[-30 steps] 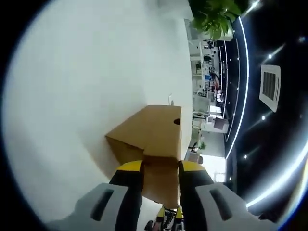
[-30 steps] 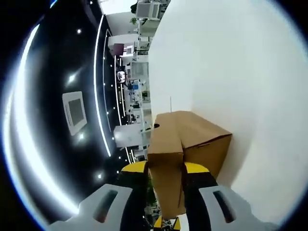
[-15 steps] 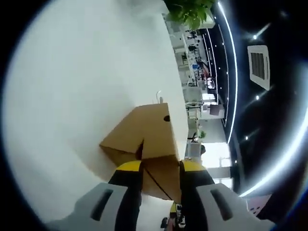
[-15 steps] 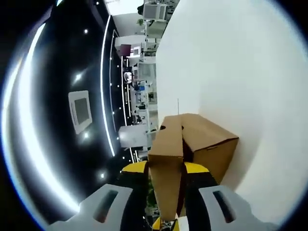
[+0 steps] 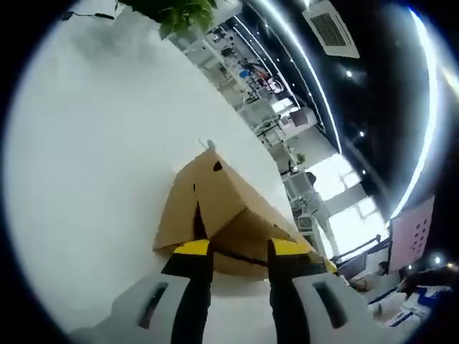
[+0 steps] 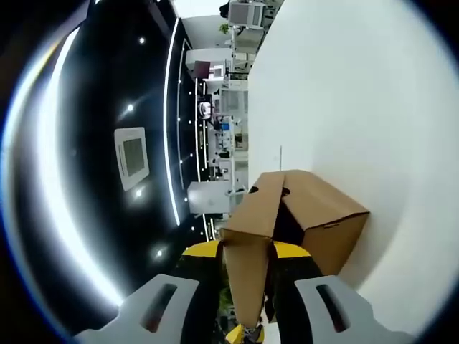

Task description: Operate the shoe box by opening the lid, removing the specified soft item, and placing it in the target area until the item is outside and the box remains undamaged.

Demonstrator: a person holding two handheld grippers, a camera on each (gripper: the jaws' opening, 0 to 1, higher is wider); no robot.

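A white table (image 5: pixel 93 143) fronts an open-plan office, its dark ceiling (image 6: pixel 86 107) lined with curved light strips (image 6: pixel 172 122), vents and spotlights; a leafy plant (image 5: pixel 179 11) stands beyond.

Bright, even light washes the white table (image 5: pixel 86 158) pale, ceiling strip lights (image 6: pixel 174 129) glare, and edges bend strongly.

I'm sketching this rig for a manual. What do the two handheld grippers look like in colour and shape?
Both look alike: the left gripper and the right gripper each have two black jaws capped with yellow tips, rising from pale grey moulded housings with a dark slanted slot on each side. No cables, markings or sleeves can be made out.
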